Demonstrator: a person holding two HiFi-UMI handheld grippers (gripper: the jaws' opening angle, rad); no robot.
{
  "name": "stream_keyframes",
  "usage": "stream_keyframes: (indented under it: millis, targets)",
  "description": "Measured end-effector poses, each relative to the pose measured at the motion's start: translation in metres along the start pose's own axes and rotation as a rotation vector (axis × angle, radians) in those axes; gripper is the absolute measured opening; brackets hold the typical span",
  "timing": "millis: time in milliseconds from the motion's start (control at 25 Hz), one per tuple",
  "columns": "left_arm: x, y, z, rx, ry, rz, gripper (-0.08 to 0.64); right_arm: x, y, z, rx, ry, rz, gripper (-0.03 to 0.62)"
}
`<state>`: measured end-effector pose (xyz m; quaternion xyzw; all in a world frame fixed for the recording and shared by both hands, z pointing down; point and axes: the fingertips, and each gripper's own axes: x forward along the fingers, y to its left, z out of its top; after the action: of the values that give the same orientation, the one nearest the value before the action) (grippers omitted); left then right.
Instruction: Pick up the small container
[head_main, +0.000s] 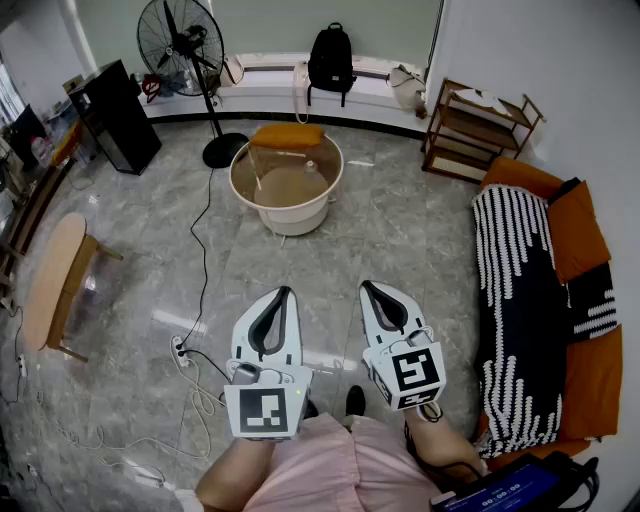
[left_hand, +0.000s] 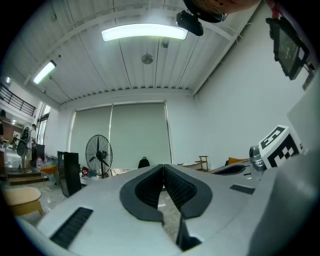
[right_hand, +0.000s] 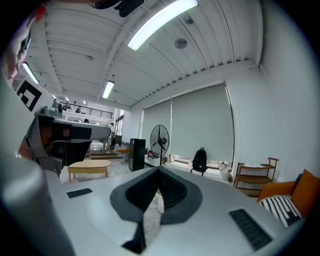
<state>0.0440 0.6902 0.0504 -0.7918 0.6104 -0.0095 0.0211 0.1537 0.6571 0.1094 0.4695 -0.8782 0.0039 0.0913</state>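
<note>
Beige tub (head_main: 296, 216) stands on the floor well ahead of both grippers; the small container (head_main: 310, 167) is probably the pale item inside it. Left gripper (head_main: 284, 292) and right gripper (head_main: 368, 288) are closed and empty. The container is judged light, thin-walled and slippery: grasp across mid-body.

A grey marbled stone floor (head_main: 400, 240), a cream round tub (head_main: 300, 222) with an orange cover (head_main: 287, 135), an orange sofa (head_main: 592, 385) with a black-and-white striped throw (head_main: 515, 300). The white left gripper (head_main: 283, 292) and white right gripper (head_main: 367, 287) show black-lined fingers (head_main: 266, 325) and black-and-white square-patterned marker cubes.
</note>
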Motion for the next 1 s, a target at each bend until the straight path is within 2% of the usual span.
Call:
stream_keyframes:
  millis: [320,560,720,760,840,1000]
  targets:
    - [0.002,-0.003,-0.003,0.000,-0.002,0.001,0.012,-0.002,-0.003,0.000,-0.009,-0.009,-0.004,0.000]
    - [0.020,-0.025,-0.005,0.012,0.008,0.003,0.012,-0.004,-0.027,-0.005,0.003,-0.017,0.010,0.000]
    - [0.019,-0.033,-0.008,0.008,0.013,0.017,0.012,-0.007,-0.036,-0.002,0.020,-0.061,0.011,0.002]
    - [0.023,-0.037,-0.007,0.017,0.014,0.023,0.012,-0.006,-0.040,-0.002,0.025,-0.063,0.028,0.037]
    - [0.032,-0.045,-0.006,0.031,0.018,0.036,0.012,-0.003,-0.051,-0.003,0.041,-0.056,0.067,0.235]
    - [0.038,-0.054,-0.018,0.022,0.052,0.058,0.012,0.002,-0.068,-0.014,0.063,-0.046,0.070,0.283]
